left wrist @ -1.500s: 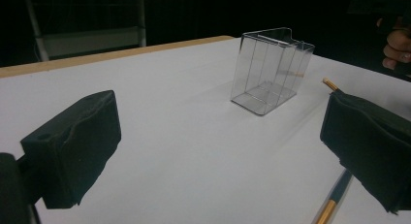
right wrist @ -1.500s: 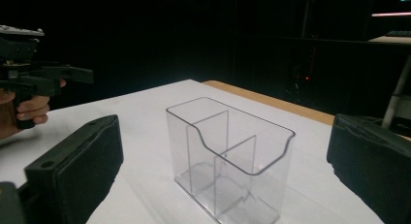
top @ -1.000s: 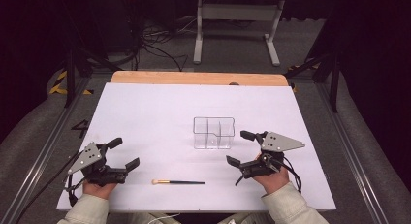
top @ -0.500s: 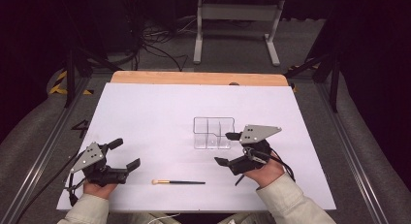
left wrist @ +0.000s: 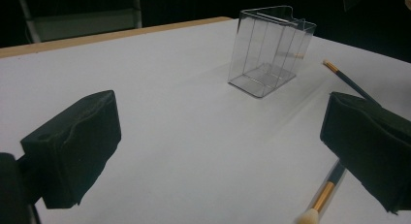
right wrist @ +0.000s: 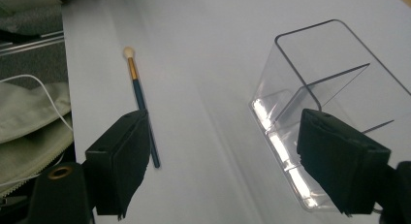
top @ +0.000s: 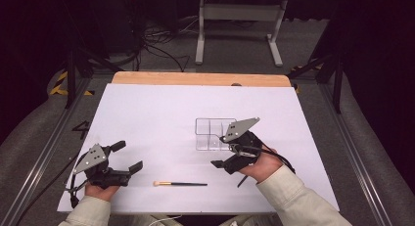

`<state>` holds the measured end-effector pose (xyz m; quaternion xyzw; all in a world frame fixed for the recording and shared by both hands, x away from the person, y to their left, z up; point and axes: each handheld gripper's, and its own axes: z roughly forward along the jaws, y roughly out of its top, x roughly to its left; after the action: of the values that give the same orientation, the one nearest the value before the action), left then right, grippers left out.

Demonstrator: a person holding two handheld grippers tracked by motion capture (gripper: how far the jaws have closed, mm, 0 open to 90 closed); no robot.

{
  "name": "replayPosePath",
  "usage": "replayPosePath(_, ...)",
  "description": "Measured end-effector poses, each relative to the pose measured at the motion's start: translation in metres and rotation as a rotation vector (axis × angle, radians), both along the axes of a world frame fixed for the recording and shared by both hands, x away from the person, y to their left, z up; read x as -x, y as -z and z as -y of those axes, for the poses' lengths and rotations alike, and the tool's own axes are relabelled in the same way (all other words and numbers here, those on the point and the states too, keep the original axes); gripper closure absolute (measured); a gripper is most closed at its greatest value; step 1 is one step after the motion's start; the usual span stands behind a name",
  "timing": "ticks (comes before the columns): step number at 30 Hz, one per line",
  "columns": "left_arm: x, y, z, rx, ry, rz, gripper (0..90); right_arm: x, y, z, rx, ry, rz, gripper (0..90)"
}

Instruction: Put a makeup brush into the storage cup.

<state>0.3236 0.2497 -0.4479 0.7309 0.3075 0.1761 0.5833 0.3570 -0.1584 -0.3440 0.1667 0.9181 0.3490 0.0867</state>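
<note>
Gaping right tool [top: 221,150] beside clear organiser [top: 210,133]; right gripper view revealing brush [right wrist: 140,100] bristles; left tool [top: 127,156] spread apart.

Pale olive sleeves, black claws – grey plates, trailing cables

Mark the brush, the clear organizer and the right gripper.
brush [top: 180,184], high view, middle of the dark handle
clear organizer [top: 209,133], high view, inner divider
right gripper [top: 219,150], high view, midway between its fingers
</note>
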Motion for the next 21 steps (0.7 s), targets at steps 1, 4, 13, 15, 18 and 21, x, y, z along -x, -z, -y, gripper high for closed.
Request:
replayPosePath(1, 0.0, 0.0, 0.001, -0.003, -0.001, 0.003, 1.6, -0.001, 0.0, -0.002, 0.019, -0.005, -0.004, 19.8)
replayPosePath(4, 0.0, 0.0, 0.001, -0.009, 0.003, 0.001, 1.6, -0.003, 0.0, -0.007, 0.063, -0.016, -0.018, 19.8)
replayPosePath(13, 0.0, 0.001, 0.001, -0.013, 0.009, -0.005, 1.6, -0.008, 0.001, -0.02, 0.163, -0.039, -0.054, 19.2)
replayPosePath(15, 0.0, 0.001, 0.002, -0.021, 0.013, -0.004, 1.6, -0.009, 0.002, -0.022, 0.181, -0.047, -0.064, 19.4)
replayPosePath(18, 0.0, 0.001, 0.002, -0.022, 0.013, -0.01, 1.6, -0.01, 0.002, -0.027, 0.213, -0.057, -0.081, 19.4)
replayPosePath(21, 0.002, 0.0, 0.002, -0.028, 0.004, -0.003, 1.6, -0.011, 0.002, -0.032, 0.218, -0.074, -0.078, 18.8)
